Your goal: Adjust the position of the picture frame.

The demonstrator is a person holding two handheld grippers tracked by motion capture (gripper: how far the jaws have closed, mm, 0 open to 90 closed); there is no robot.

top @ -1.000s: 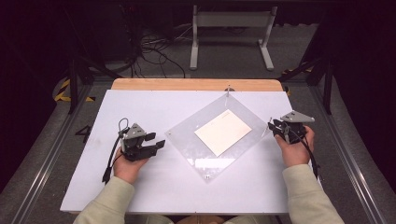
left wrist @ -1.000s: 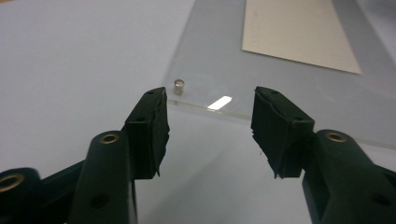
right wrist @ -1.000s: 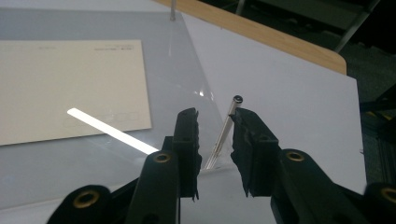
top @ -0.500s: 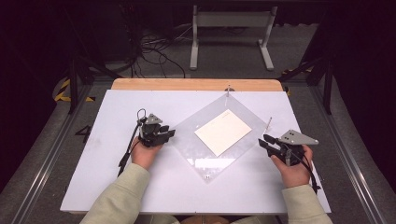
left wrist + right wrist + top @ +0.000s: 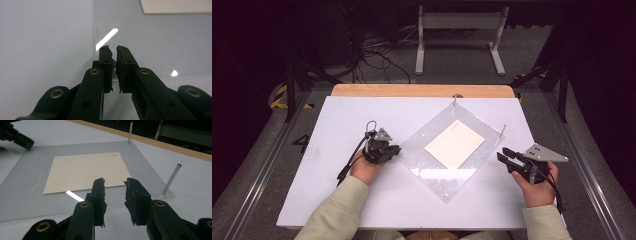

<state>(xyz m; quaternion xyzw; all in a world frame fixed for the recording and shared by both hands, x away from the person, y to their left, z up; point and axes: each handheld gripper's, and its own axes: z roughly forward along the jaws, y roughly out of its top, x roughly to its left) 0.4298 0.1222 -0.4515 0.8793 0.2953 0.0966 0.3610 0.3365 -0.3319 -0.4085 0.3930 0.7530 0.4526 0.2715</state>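
A clear square plate (image 5: 432,167) lies cornerwise on the white table (image 5: 327,190), and a cream sheet of paper (image 5: 455,143) rests on its middle. Thin metal pins stand at the plate's far corner (image 5: 454,100) and right corner (image 5: 503,131). My left gripper (image 5: 394,150) sits at the plate's left corner, jaws almost together (image 5: 113,48); whether they pinch the plate edge (image 5: 150,45) is hidden. My right gripper (image 5: 502,154) is just off the plate's near right edge. It points across the paper (image 5: 87,171), open (image 5: 114,181), with nothing between its jaws.
A wooden strip (image 5: 422,90) runs along the table's far edge, with a metal stand (image 5: 459,35) and cables (image 5: 377,55) on the floor behind it. In the right gripper view the right pin (image 5: 171,178) rises close beside the jaws, and the left gripper (image 5: 17,136) shows far off.
My left hand has moved right, from the bare table to the plate's left corner. My right hand has drawn back toward the person along the plate's right side.
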